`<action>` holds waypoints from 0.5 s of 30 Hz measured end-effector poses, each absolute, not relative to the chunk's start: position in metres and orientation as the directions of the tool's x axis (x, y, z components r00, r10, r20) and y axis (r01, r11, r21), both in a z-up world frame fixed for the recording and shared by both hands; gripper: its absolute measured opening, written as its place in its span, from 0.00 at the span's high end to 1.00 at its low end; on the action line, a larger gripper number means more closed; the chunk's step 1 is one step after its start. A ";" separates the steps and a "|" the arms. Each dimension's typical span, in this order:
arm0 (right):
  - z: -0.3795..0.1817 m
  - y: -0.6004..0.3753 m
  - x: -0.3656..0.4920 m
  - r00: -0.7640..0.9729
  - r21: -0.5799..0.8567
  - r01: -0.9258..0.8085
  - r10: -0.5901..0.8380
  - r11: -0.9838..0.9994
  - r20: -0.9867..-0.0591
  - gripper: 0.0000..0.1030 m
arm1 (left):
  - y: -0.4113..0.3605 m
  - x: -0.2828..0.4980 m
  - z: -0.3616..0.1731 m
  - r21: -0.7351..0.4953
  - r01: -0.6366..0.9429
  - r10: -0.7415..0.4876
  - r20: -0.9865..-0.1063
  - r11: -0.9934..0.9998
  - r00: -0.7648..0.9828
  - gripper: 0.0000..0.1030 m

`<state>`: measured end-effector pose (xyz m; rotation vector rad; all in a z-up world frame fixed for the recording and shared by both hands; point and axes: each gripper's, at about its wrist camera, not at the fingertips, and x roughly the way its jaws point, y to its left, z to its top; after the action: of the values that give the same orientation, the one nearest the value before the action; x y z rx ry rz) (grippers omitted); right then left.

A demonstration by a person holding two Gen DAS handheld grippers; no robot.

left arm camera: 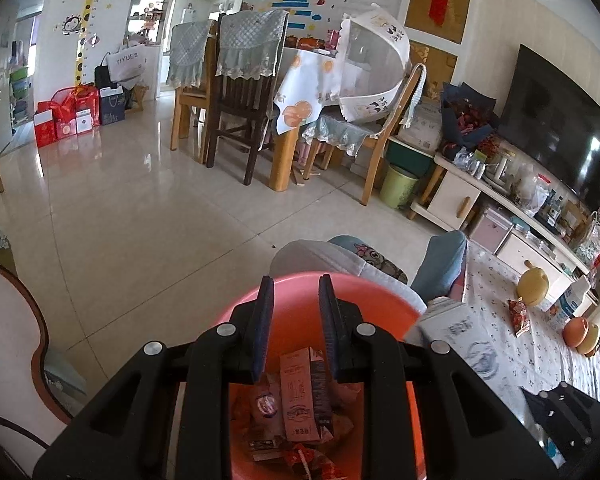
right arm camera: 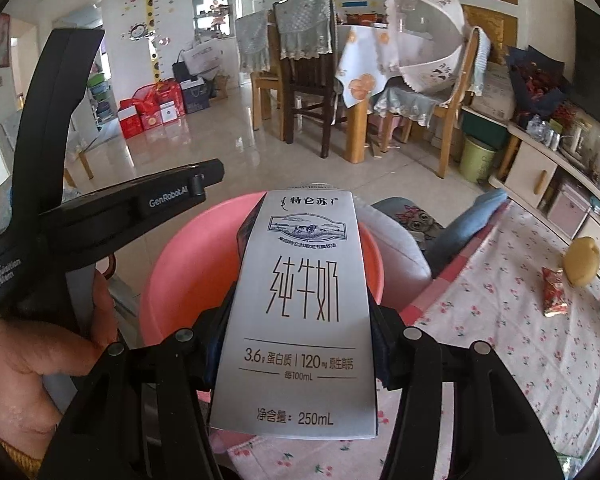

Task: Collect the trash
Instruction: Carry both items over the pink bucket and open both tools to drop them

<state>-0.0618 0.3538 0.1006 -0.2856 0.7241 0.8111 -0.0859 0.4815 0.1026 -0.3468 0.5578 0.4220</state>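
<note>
Our right gripper (right arm camera: 300, 344) clamps the milk carton (right arm camera: 300, 320), its long axis pointing ahead over the pink basin (right arm camera: 172, 280). Our left gripper (left arm camera: 296, 320), jaws narrowed on nothing, hangs over the basin's trash (left arm camera: 300, 408).

Item count, by kind:

- Pink basin (right arm camera: 172, 268): one, off the tabletop's (right arm camera: 520, 352) left edge. It contains several pieces of trash; the exact number cannot be told.
- Milk carton (right arm camera: 300, 320): one, clamped between the fingers of the right hand-held gripper (right arm camera: 300, 344).
- Red snack wrapper (right arm camera: 554, 290): one, near the far right edge of the tabletop.
- Yellow round object (right arm camera: 580, 260): one, just beyond the wrapper.
- Hand-held grippers: two (the left hand-held gripper (left arm camera: 296, 304) has its fingers close together over the basin, with nothing between them).
- Green bin (left arm camera: 398, 186): one, on the floor (left arm camera: 140, 208).
- Dining chairs: three visible.
</note>
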 end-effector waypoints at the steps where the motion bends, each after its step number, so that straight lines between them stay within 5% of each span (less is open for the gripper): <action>1: 0.095 0.359 -0.060 0.444 0.038 -0.754 0.552 0.655 -0.706 0.45 | 0.481 -0.085 0.102 -0.197 -0.471 0.286 -0.578 0.860 0.765 0.72; 2: 0.090 0.362 -0.058 0.441 0.030 -0.752 0.537 0.658 -0.719 0.41 | 0.481 -0.083 0.101 -0.188 -0.473 0.288 -0.586 0.861 0.757 0.68; 4: 0.084 0.360 -0.057 0.466 0.012 -0.730 0.510 0.684 -0.723 0.18 | 0.478 -0.080 0.099 -0.162 -0.490 0.309 -0.600 0.857 0.738 0.37; 15: 0.084 0.299 -0.050 0.549 0.101 -0.598 0.499 0.795 -0.670 0.10 | 0.465 -0.079 0.103 -0.126 -0.488 0.331 -0.589 0.864 0.737 0.15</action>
<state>-0.0505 0.2985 0.0843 -0.1450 0.7449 0.6523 -0.0788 0.4655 0.1032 -0.2818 0.5883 0.4563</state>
